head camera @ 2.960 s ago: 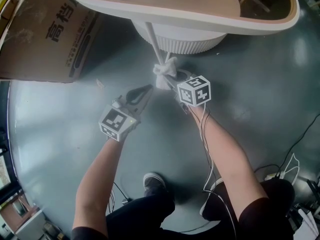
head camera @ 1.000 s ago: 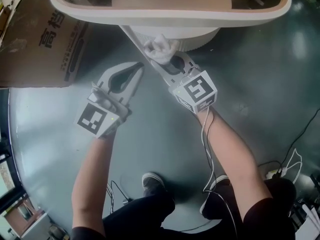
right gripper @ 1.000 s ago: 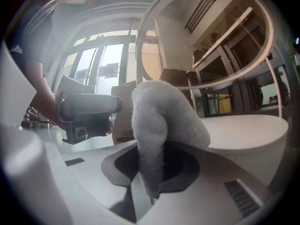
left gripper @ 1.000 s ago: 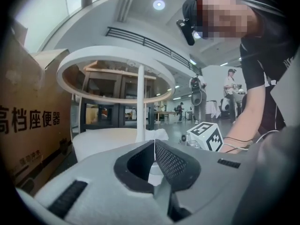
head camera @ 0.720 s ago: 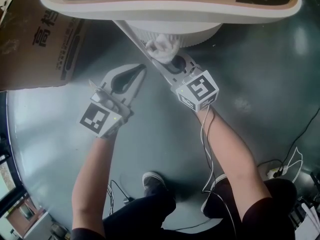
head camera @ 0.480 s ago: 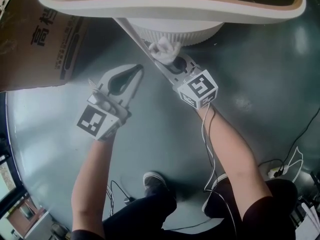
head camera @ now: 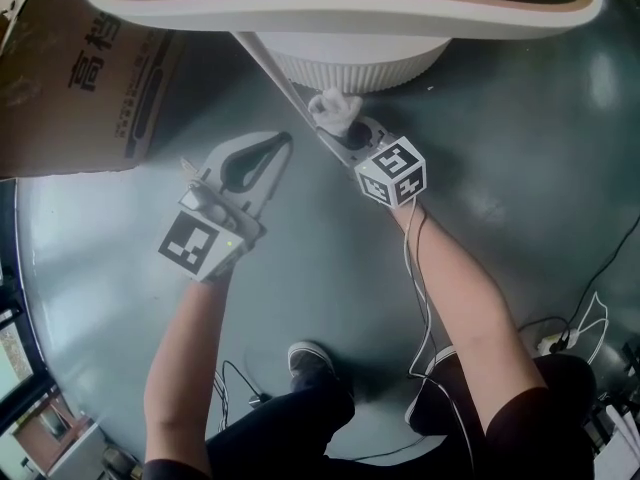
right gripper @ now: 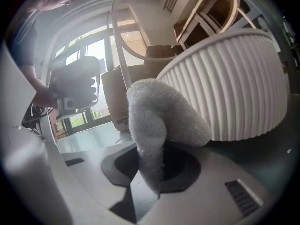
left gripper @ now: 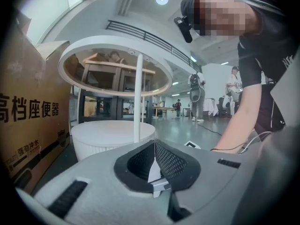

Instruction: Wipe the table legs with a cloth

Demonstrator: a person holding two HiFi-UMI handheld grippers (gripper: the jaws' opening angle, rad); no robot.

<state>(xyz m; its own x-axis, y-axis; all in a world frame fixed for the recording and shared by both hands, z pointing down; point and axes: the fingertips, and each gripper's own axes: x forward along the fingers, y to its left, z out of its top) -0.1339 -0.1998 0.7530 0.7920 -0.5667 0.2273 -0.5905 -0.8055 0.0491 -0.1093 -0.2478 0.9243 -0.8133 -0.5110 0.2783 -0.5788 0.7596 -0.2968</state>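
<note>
A small round table has a pale rimmed top (head camera: 340,13), a ribbed white base (head camera: 350,68) and a thin white leg (head camera: 270,68) that slants down toward me. My right gripper (head camera: 340,128) is shut on a white cloth (head camera: 334,107), and the cloth is pressed against that leg. In the right gripper view the fluffy cloth (right gripper: 157,121) rises out of the shut jaws, with the leg (right gripper: 118,55) behind it. My left gripper (head camera: 286,140) hangs to the left of the leg, shut and holding nothing. In the left gripper view the leg (left gripper: 138,102) stands straight ahead of it.
A large brown cardboard box (head camera: 90,78) with printed characters lies at the left, close to the table. Cables (head camera: 565,333) trail over the grey floor at the lower right. The person's shoes (head camera: 312,361) are below the arms.
The right gripper carried the cloth up the leg toward the tabletop, then slid it a little back down. The left gripper moved out to the left and has stayed about there.
</note>
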